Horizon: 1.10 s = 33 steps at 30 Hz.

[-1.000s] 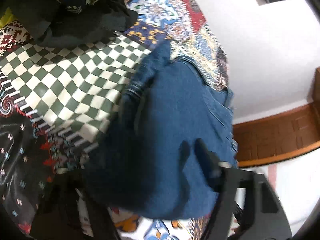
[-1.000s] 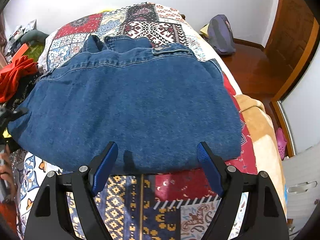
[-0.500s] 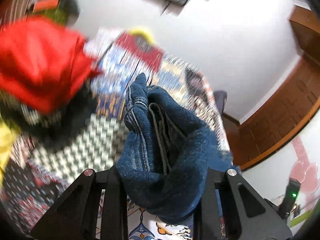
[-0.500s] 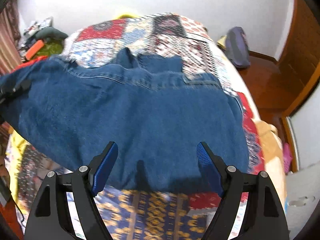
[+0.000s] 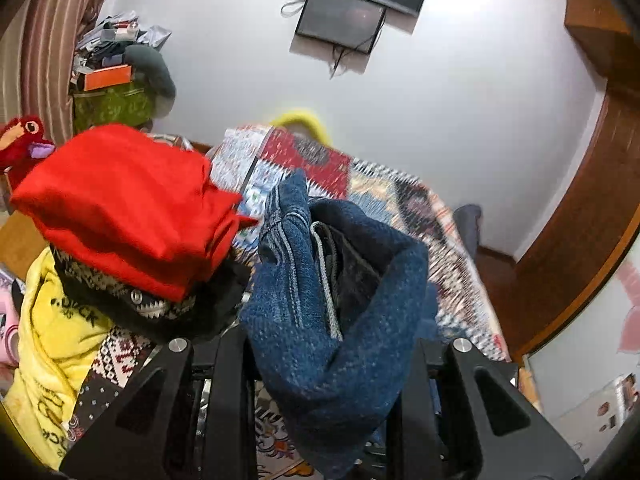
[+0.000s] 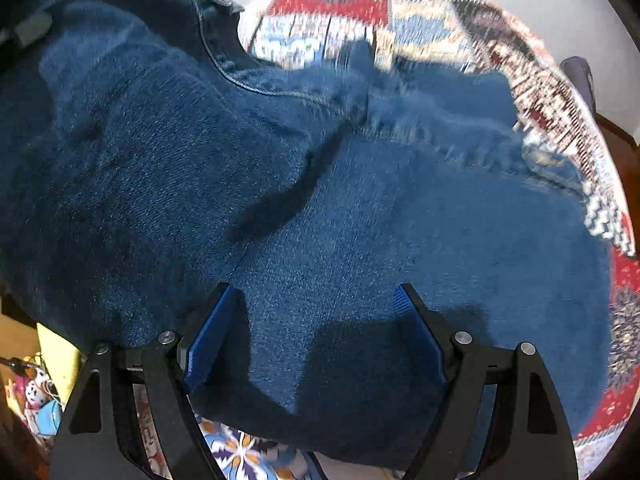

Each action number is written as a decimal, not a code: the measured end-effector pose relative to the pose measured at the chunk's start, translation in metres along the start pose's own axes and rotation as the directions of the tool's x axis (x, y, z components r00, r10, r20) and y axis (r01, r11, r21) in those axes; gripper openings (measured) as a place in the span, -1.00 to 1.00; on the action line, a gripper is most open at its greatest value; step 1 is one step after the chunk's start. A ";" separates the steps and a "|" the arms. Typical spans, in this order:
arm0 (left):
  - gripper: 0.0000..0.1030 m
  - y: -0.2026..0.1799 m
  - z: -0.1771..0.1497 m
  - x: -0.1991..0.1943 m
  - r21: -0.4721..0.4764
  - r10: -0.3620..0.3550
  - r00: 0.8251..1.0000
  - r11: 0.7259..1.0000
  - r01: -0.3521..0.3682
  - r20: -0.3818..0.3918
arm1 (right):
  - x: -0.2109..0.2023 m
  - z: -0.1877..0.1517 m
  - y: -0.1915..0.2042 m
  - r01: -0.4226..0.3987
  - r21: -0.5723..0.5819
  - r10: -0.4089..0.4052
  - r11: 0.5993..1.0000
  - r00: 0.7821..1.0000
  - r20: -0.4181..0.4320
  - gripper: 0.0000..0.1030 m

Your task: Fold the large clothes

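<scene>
The left gripper (image 5: 328, 344) is clamped on a thick bunched-up fold of the big blue denim garment (image 5: 332, 320), and the wad fills the whole gap between its black fingers (image 5: 228, 380). You can see the seam stitching and the darker inside layers poking up out of the bunch. Right next to it on the left sits a pile of clothes: a folded bright red fabric piece (image 5: 124, 208) on top, something black with a white zigzag pattern (image 5: 132, 300) under that, and a yellow garment with black lettering (image 5: 52, 340) at the bottom.

From the right wrist view, the denim garment (image 6: 360, 220) is spread over the colourful patchwork quilt (image 6: 560, 92) on the bed, with its left side lifted and rumpled into a fold. The right gripper (image 6: 316, 336) has its blue-padded fingers (image 6: 208, 332) spread wide apart just over the near edge of the denim, not pinching anything. It's kinda blurry, so I can't tell if the tips actually touch the cloth.

There's a dark wall-mounted screen (image 5: 340, 16) on the white wall beyond the bed.
</scene>
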State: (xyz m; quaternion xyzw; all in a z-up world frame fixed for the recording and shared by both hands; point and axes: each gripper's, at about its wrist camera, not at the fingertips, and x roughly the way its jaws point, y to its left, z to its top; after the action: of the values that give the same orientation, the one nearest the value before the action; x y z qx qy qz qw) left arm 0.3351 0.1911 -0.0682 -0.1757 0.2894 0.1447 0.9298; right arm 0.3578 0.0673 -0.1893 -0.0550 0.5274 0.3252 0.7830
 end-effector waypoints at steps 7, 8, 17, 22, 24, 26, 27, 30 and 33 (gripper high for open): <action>-0.58 -0.012 -0.009 0.011 -0.003 -0.014 1.000 1.000 0.014 -0.013 | -0.015 -0.009 -0.028 -0.037 -0.025 0.036 0.999 0.998 -0.042 0.52; -0.58 -0.018 -0.008 0.010 0.001 -0.022 1.000 1.000 0.022 -0.012 | -0.025 -0.013 -0.038 -0.031 -0.018 0.031 0.999 0.999 -0.021 0.52; -0.58 -0.096 -0.002 0.018 0.055 -0.145 0.989 0.988 0.146 -0.027 | -0.078 -0.067 -0.139 0.166 0.189 -0.171 0.968 0.985 0.010 0.52; -0.58 -0.168 -0.016 0.022 0.139 -0.252 0.965 0.956 0.260 -0.072 | -0.069 -0.092 -0.170 0.097 0.335 -0.093 0.937 0.995 -0.030 0.52; -0.58 -0.194 -0.031 0.030 0.182 -0.281 0.951 0.936 0.302 -0.131 | -0.066 -0.098 -0.179 0.034 0.399 -0.031 0.916 0.999 -0.015 0.54; -0.58 -0.215 -0.051 0.042 0.228 -0.295 0.932 0.912 0.340 -0.209 | -0.066 -0.102 -0.186 0.001 0.433 0.003 0.901 1.000 -0.009 0.54; -0.58 -0.222 -0.063 0.050 0.253 -0.293 0.922 0.900 0.355 -0.253 | -0.067 -0.105 -0.187 -0.003 0.448 0.006 0.894 1.000 -0.004 0.54; -0.58 -0.231 -0.101 0.074 0.292 -0.257 0.876 0.873 0.392 -0.408 | -0.075 -0.111 -0.189 -0.001 0.450 -0.002 0.893 1.000 0.004 0.54; -0.57 -0.225 -0.129 0.089 0.301 -0.235 0.829 0.853 0.426 -0.507 | -0.088 -0.116 -0.188 0.059 0.423 -0.064 0.904 0.998 -0.001 0.54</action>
State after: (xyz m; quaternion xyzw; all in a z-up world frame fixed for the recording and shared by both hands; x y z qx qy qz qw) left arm 0.4261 -0.0490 -0.1659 -0.0581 0.4853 -0.1297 0.8627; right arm 0.3526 -0.1694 -0.2128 0.1013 0.5780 0.1789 0.7897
